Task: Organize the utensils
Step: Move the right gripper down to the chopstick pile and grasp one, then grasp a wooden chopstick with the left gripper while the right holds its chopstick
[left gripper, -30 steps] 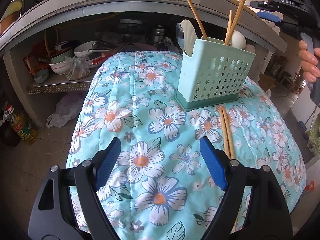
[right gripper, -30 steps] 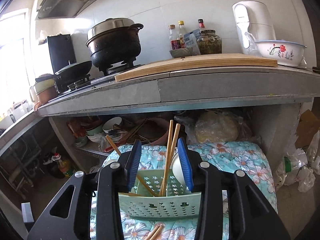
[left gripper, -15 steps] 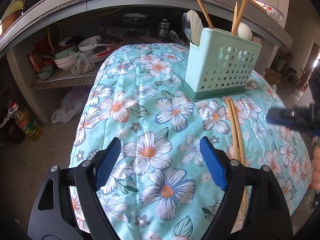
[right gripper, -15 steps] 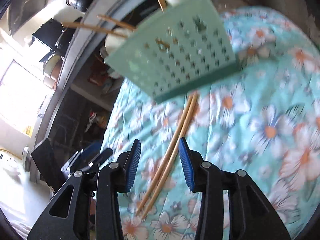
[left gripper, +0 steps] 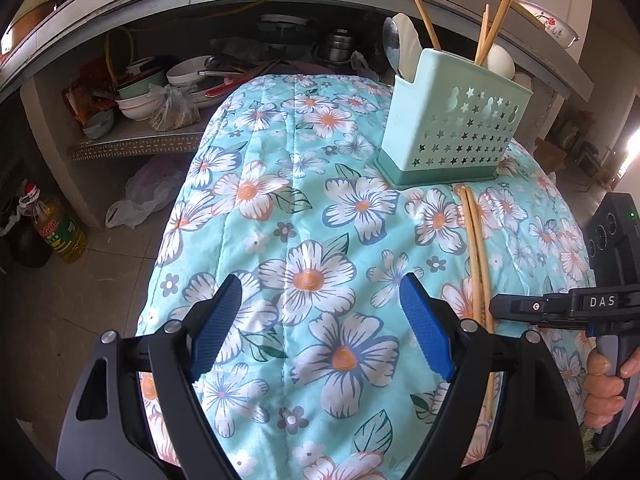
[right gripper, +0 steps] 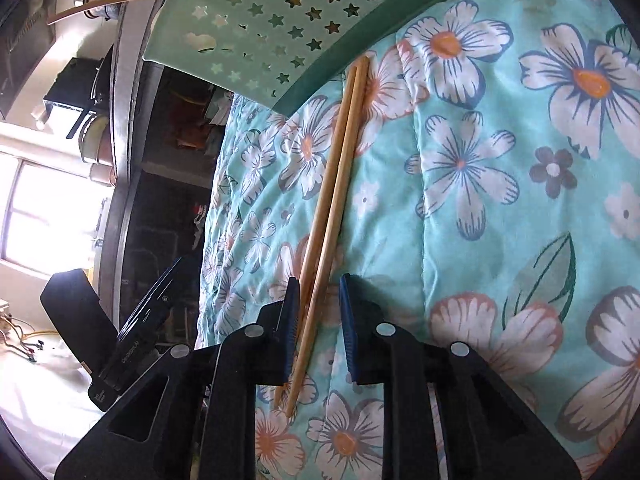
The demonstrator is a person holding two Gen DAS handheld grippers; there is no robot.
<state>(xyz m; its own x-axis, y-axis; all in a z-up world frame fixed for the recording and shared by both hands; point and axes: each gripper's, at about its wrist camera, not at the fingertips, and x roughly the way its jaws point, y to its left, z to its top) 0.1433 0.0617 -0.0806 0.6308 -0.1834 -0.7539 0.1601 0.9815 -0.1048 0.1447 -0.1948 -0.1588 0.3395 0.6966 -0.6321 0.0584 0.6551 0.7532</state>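
Chopsticks between right tool pads, wrist-view only

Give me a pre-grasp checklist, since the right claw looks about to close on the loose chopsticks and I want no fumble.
1. Pair of chopsticks between the right claw's fingers: ok, both sticks run through the gap.
2. Right claw open: ok, the pads have not closed on the sticks.
3. Sticks together: ok, side by side on the floral quilt, so one squeeze could take both.
4. Grip near the middle: not ok, it sits toward the near ends, so the pair may tip.
5. Utensil holder upright: ok, far tips lie at its base.
6. Left claw out of the way: ok, open and empty over the quilt.
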